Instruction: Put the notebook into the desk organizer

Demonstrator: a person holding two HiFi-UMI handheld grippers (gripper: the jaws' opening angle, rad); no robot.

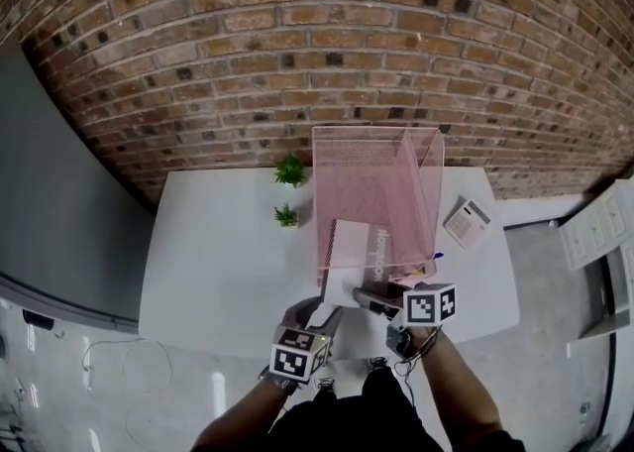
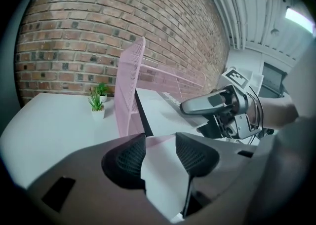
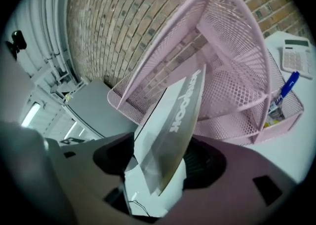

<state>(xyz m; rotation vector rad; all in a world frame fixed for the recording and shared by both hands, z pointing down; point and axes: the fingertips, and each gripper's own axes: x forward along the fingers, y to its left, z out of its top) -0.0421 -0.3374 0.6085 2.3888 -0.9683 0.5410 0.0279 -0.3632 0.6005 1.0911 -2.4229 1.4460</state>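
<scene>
A white notebook (image 1: pixel 352 247) with a grey cover lies tilted, its far end inside the pink mesh desk organizer (image 1: pixel 376 172) on the white table (image 1: pixel 213 262). Its near end sticks out toward me. My left gripper (image 1: pixel 322 313) holds the near left corner; in the left gripper view the notebook (image 2: pixel 163 115) fills the gap between the pads of the left gripper (image 2: pixel 160 157). My right gripper (image 1: pixel 371 298) is at the near right edge. In the right gripper view the notebook (image 3: pixel 173 120) passes slanted between the wide jaws of the right gripper (image 3: pixel 163 162), whose pads stand off it.
Two small potted plants (image 1: pixel 290 170) (image 1: pixel 286 215) stand left of the organizer. A calculator (image 1: pixel 466 222) lies to its right. A blue pen (image 3: pixel 286 88) sits in the organizer's low front compartment. A brick wall runs behind the table.
</scene>
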